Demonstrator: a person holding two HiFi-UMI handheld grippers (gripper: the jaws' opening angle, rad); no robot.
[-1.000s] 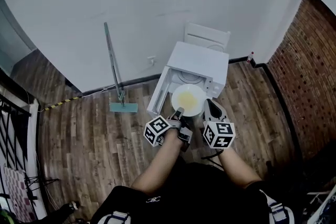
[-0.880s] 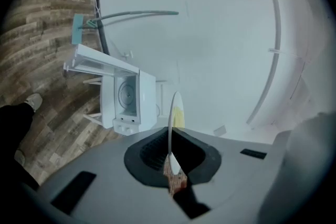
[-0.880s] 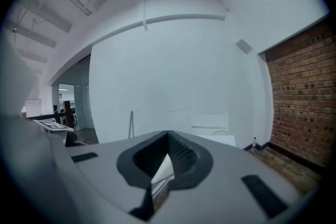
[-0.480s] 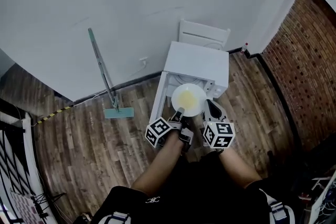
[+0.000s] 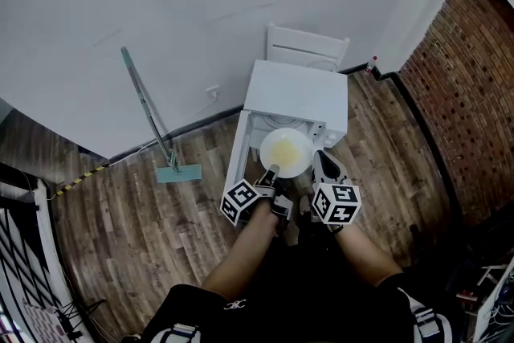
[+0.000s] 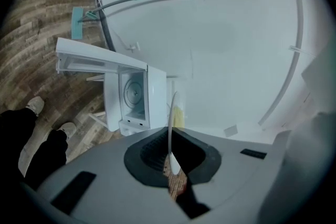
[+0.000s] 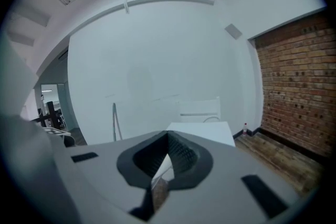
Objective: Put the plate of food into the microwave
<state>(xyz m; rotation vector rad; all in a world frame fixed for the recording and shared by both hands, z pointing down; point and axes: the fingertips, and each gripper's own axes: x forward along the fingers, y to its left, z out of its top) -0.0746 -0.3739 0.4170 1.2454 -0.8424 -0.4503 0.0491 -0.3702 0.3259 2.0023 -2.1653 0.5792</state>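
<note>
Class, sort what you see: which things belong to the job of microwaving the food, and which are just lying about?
Job in hand: plate of food, microwave, left gripper, right gripper.
Lying about: mop, chair, bottle.

Soft, even indoor light; fisheye-warped, dark-vignetted edges.

Left gripper (image 5: pixel 271 171), right gripper (image 5: pixel 320 158): grey shells, black ribbed jaw pockets, white cube with black square markers each. Person: black short-sleeved top (image 5: pixel 265 309), small white logo (image 5: pixel 234 305), black trousers (image 6: pixel 47 149), pale shoes (image 6: pixel 35 105).
</note>
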